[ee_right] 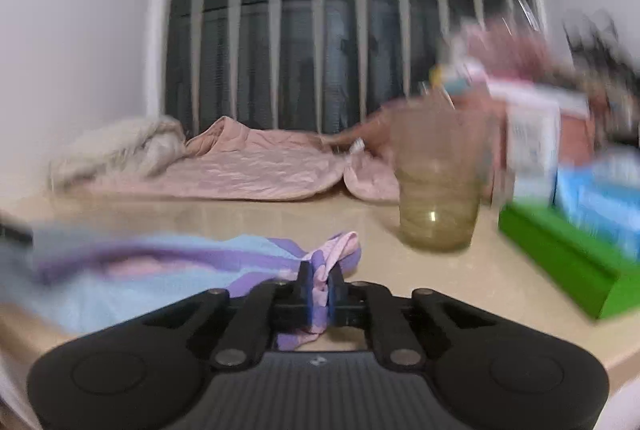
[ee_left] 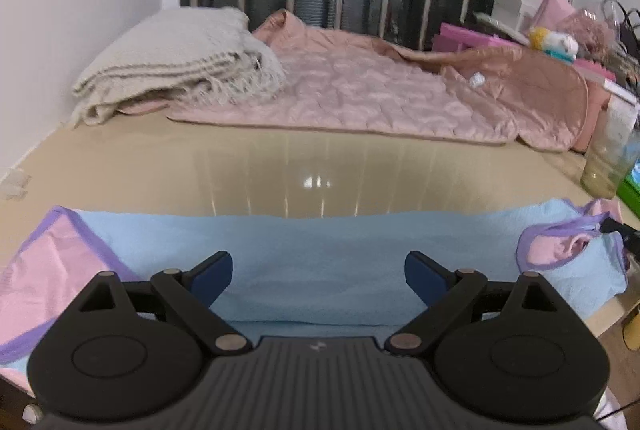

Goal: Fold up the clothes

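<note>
A light blue garment (ee_left: 320, 254) with pink panels and purple trim lies flat along the near edge of the beige table (ee_left: 280, 161). Over its middle my left gripper (ee_left: 319, 272) hovers open, with nothing between its blue pads. In the right wrist view my right gripper (ee_right: 319, 288) is shut on a bunched pink and purple edge of the same garment (ee_right: 132, 278). That pinched end shows in the left wrist view at the far right, with the dark tip of the right gripper (ee_left: 616, 230) beside it. The right wrist view is blurred.
A folded beige blanket (ee_left: 176, 65) and a pink quilted cover (ee_left: 360, 89) lie at the back of the table. A yellowish plastic cup (ee_right: 438, 181) stands just beyond the right gripper. A green box (ee_right: 572, 258) and stacked clutter (ee_left: 560, 25) fill the right side.
</note>
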Demonstrator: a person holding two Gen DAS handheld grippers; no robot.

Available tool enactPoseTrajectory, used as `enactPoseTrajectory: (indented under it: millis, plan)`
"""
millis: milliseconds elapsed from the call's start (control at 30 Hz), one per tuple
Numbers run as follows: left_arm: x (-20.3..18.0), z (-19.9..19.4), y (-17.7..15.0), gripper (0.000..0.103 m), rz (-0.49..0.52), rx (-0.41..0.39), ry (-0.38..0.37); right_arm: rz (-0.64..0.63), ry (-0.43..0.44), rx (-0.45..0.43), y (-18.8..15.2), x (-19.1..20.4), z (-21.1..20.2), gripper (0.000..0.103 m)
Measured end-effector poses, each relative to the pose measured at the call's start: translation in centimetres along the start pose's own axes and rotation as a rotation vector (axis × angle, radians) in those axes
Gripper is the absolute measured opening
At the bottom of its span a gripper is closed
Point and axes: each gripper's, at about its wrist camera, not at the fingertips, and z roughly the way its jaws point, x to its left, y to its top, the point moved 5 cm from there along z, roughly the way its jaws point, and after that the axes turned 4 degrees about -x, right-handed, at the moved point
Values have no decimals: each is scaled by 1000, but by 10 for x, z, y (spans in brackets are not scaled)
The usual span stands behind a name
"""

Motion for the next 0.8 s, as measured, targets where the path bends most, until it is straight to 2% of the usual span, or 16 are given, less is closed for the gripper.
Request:
enactPoseTrajectory:
  millis: [33, 133, 233, 300, 367, 433, 500, 533, 600, 667, 733, 800]
  plan:
    - [4, -4, 1, 95, -14, -8, 7, 50, 16, -1, 7, -3, -2, 6]
    - [20, -18, 6, 95, -71, -35, 19, 52, 96, -66, 39, 26, -11, 6]
    - [39, -34, 10, 95, -138, -68, 48, 92, 248, -67, 57, 76, -9, 6]
    - [55, -45, 10, 95, -182, -86, 78, 98, 362, -18, 53, 124, 2, 6]
    - [69, -54, 8, 95, -220, -91, 113, 82, 428, 35, 37, 171, 17, 6]
    - [81, -60, 2, 95, -248, -89, 152, 65, 473, 92, 16, 208, 28, 6]
    - [90, -65, -4, 95, -267, -80, 188, 18, 470, 154, -4, 234, 38, 14]
    - [93, -67, -7, 95, -277, -77, 202, 2, 478, 158, -7, 239, 37, 17]
    - [102, -74, -13, 95, -303, -83, 237, -21, 506, 138, -6, 243, 30, 39]
    - [109, -83, -20, 95, -326, -104, 292, -43, 531, 95, 0, 240, 17, 50]
    - [116, -90, -26, 95, -337, -115, 350, -62, 534, 14, 16, 224, -3, 53]
    - [120, -93, -32, 95, -328, -107, 417, -70, 485, -30, 29, 201, -12, 52]
